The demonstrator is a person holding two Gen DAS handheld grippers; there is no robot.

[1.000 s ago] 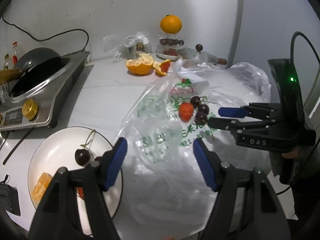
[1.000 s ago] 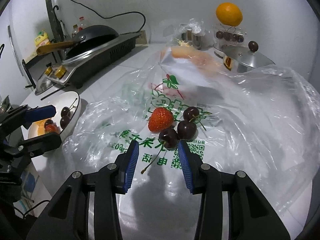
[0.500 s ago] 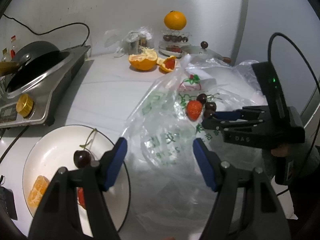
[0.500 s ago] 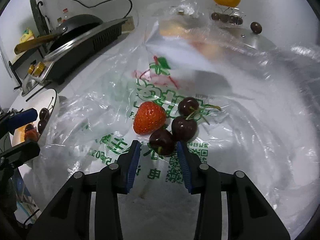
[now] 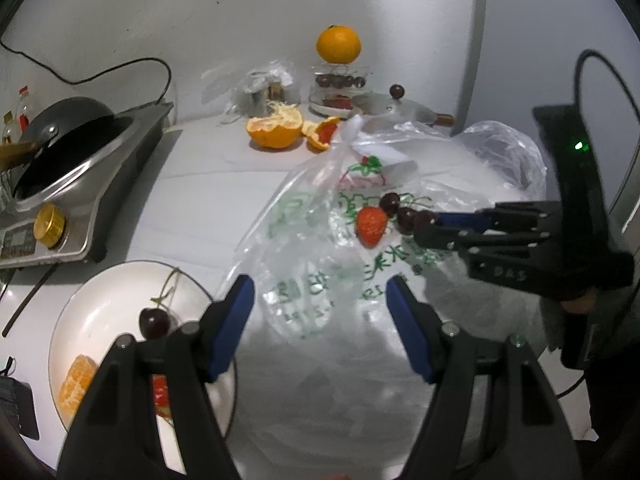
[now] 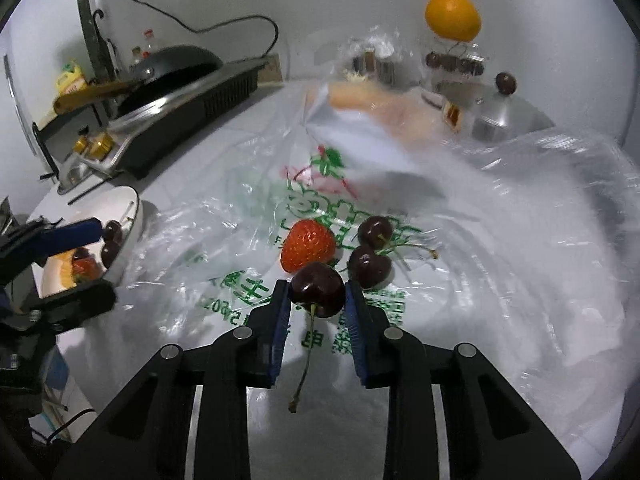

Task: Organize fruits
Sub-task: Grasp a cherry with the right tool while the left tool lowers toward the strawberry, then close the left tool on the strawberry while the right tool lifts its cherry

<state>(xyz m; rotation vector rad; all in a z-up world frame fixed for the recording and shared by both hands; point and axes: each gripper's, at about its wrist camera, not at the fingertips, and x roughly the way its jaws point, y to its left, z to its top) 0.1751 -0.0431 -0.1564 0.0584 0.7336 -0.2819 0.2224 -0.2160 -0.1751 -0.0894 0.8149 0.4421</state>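
Observation:
A dark cherry sits between the blue pads of my right gripper, which is shut on it, stem hanging down. Just beyond it on the clear plastic bag lie a strawberry and two more cherries. In the left wrist view my left gripper is open and empty, over the bag's near edge beside the white plate. The plate holds a cherry, an orange segment and a strawberry partly hidden by my finger. The right gripper shows there at the cherries.
An induction cooker with a black pan stands at the left. At the back are a peeled orange, a whole orange on a glass jar, a pot lid and wrapped items. The white wall is close behind.
My right gripper moved forward onto the nearest cherry and closed on it. My left gripper stayed open and drifted slightly near the plate.

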